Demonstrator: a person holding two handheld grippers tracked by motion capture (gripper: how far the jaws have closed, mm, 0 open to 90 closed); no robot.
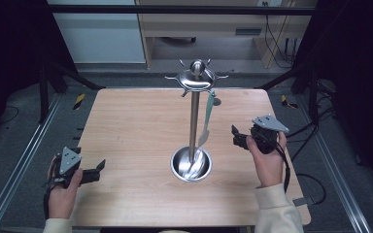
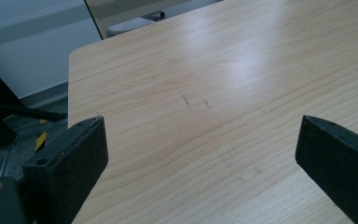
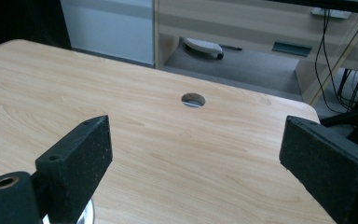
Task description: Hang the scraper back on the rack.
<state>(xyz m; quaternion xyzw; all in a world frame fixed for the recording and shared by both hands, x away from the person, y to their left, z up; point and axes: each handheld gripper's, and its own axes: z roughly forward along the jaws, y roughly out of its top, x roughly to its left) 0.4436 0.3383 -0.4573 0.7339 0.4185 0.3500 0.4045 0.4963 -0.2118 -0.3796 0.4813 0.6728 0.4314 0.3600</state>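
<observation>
Item 1, left gripper (image 1: 96,170): resting at the near left edge of the table (image 1: 136,126), held in the person's left hand (image 1: 63,191). Its jaws are standing wide apart with nothing between them; in the left gripper view they are framing bare wood, and it is pointing toward the middle of the table.

Item 2, rack (image 1: 194,104): a metal stand, upright at the table's centre, with a round base (image 1: 191,164), a slim pole and a crown of hooks (image 1: 196,77) on top.

Item 3, spatula (image 1: 207,119): pale teal, hanging from a hook on the rack's right side, blade down just beside the pole and above the base. It is sitting nearest the right gripper and looks to be the piece in work.

Item 4, right gripper (image 1: 236,137): hovering just right of the rack, near the spatula but apart from it, held in the right hand (image 1: 267,158). Its jaws are spread wide and holding nothing.

Status: judging by this layout, the spatula is hanging in place and both tools are standing clear of it.
</observation>
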